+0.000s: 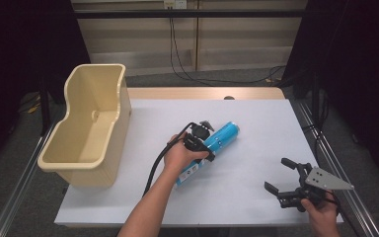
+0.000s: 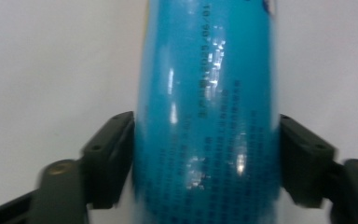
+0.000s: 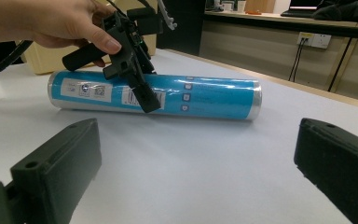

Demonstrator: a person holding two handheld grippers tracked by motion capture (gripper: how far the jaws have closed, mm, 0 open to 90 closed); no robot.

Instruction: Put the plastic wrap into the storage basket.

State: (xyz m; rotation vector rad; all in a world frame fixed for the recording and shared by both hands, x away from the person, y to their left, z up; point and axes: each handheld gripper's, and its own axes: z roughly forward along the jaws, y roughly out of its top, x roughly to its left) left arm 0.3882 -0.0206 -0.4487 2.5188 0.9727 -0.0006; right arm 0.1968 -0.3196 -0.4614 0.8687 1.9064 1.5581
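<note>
A shiny blue tube point(image 1: 225, 135) with a white label end lies on its side on the white table point(image 1: 261, 113), slanting from lower left to upper right. My left gripper point(image 1: 208, 142) straddles its middle from above. In the left gripper view both black pads point(image 2: 116, 158) press against the sides of the blue tube point(image 2: 205, 116), so my left gripper point(image 2: 206, 158) is shut on it. My right gripper point(image 1: 280, 174) rests near the front right corner, open, nothing between its jaws. From the right gripper view the blue tube point(image 3: 205, 95) lies ahead of my right gripper point(image 3: 198, 163), with the left gripper point(image 3: 140, 84) clamped over it.
A tall cream plastic bin point(image 1: 69, 86) stands at the table's left edge, its inside bare. Black cables hang at the wall behind. The table's front edge runs just below the right hand point(image 1: 321, 215).
</note>
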